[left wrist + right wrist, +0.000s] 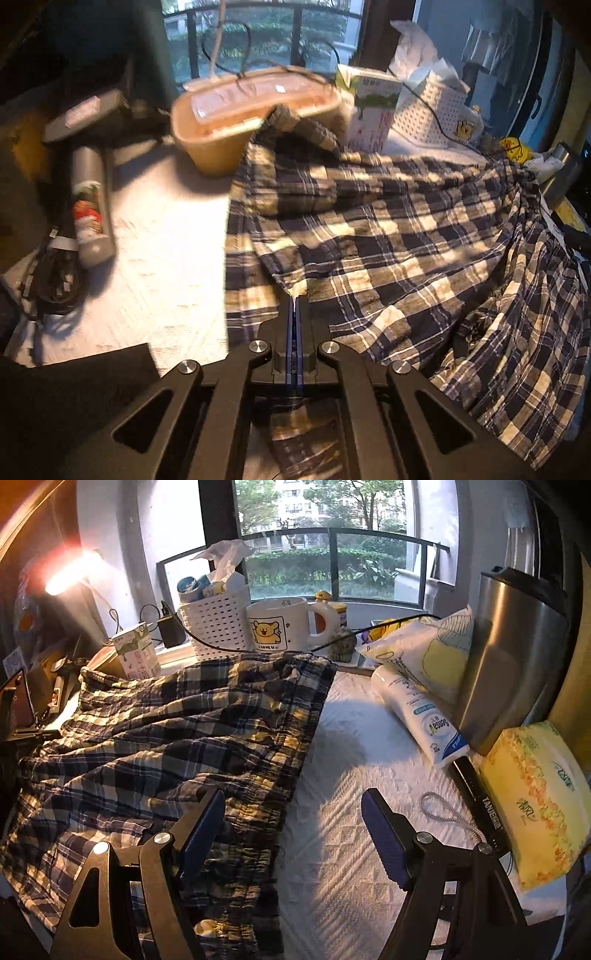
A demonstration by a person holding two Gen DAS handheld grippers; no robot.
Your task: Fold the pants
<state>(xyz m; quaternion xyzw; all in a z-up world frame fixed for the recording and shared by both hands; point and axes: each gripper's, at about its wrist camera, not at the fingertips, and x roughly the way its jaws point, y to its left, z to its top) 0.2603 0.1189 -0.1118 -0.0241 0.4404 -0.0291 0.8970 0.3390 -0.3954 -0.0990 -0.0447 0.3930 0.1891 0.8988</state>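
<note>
Pants (388, 236), plaid and rumpled, cover the white table mat (162, 258). At their left lies a grey tray (92, 206); a tan tub (255, 118) and milk carton (373, 110) crowd the far edge. The left gripper (295, 306) pinches a fabric corner. The right gripper (293, 834) gapes over the waistband, with a lotion bottle (417, 716) and tissue pack (535, 797) alongside.
</note>
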